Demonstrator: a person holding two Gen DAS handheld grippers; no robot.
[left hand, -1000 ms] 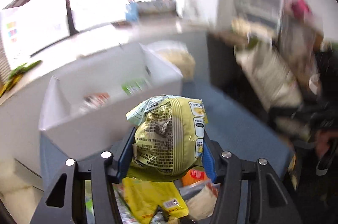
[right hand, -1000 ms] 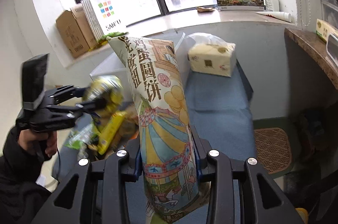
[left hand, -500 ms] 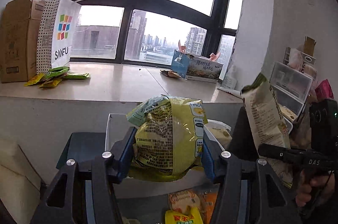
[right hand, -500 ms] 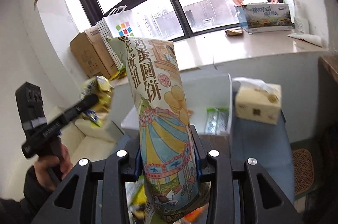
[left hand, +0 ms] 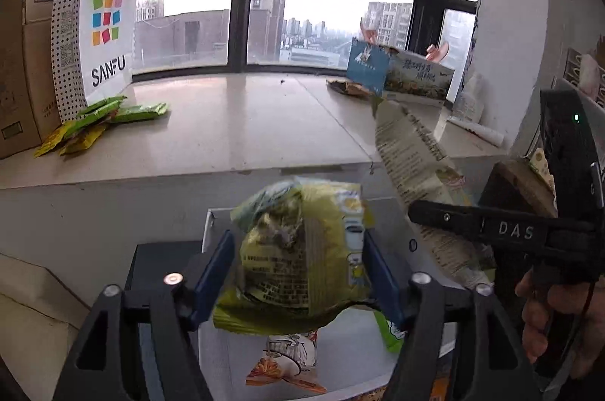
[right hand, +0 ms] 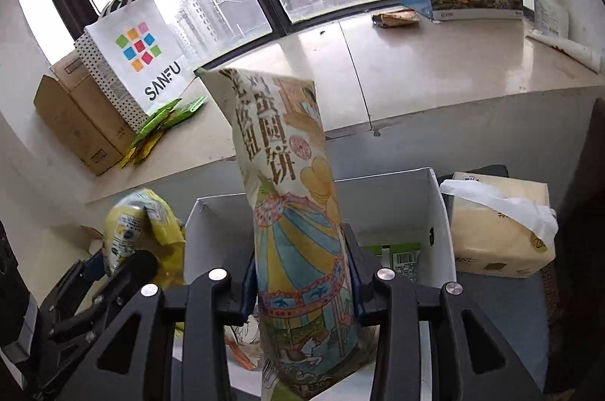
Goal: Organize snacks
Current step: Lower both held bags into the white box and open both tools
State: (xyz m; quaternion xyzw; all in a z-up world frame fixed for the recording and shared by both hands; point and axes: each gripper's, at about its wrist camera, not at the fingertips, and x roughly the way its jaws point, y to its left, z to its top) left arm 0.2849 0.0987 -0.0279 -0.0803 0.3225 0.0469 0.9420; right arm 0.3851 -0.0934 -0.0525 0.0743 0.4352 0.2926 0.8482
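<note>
1. Your left gripper [left hand: 302, 265] is pinching a crumpled yellow-green snack bag [left hand: 302, 257] between its blue pads; the bag bulges above and below the fingers, at 6 o'clock in the left wrist view.
2. Your right gripper [right hand: 302, 272] is clamped on a tall biscuit bag [right hand: 295, 212], held upright and leaning slightly toward 11 o'clock in the right wrist view.
3. Both bags hang over the white box [right hand: 440, 212], which sits against the grey wall under the window ledge [left hand: 245, 125].
4. Inside the box you can see an orange-and-white packet [left hand: 287, 359] at 6 o'clock below the left gripper, and a green packet [right hand: 401, 255] toward the box's right wall.
5. From the left wrist view, the biscuit bag and the right gripper appear at 3 o'clock, with your right hand [left hand: 559, 321] on the handle.
6. A tissue pack [right hand: 499, 230] sits just beside the box at 3 o'clock in the right wrist view.
7. On the ledge, a SANFU paper bag [left hand: 98, 34] stands at 10 o'clock with green sachets [left hand: 109, 115] at its foot and cardboard boxes [right hand: 79, 121] beside it.
</note>
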